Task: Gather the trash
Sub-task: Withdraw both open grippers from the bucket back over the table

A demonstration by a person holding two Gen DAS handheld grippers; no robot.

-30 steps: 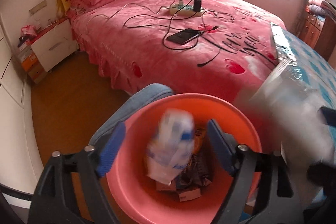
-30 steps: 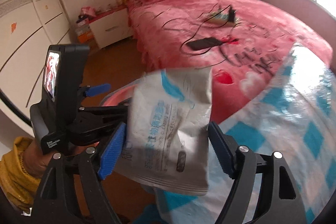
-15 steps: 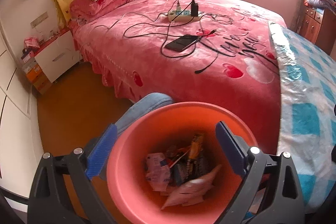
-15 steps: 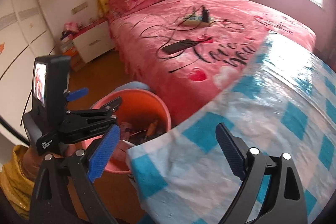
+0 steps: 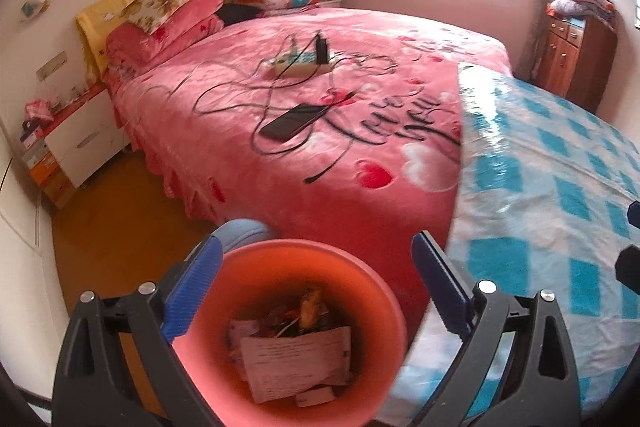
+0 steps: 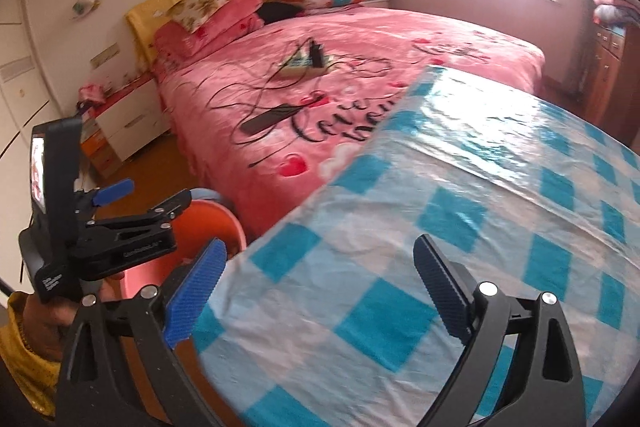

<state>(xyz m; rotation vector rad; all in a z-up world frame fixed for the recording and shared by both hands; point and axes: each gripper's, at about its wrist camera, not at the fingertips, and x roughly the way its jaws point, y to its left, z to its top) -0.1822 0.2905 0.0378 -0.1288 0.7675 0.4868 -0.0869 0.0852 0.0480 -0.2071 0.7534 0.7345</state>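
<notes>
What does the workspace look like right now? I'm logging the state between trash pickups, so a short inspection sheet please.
Surface: table under a blue-and-white checked plastic cloth, nothing seen on the part in view.
Job's things: orange bin on the floor beside the table, holding a white wrapper and mixed packets.
Clutter: phone and power strip on the pink bed.
Grippers: left tool open and empty over the bin; right tool open and empty over the cloth; both jaws have just been opening.
Cables: black cords looped across the bedspread.
Surroundings: nightstand, wooden cabinet, window.
</notes>
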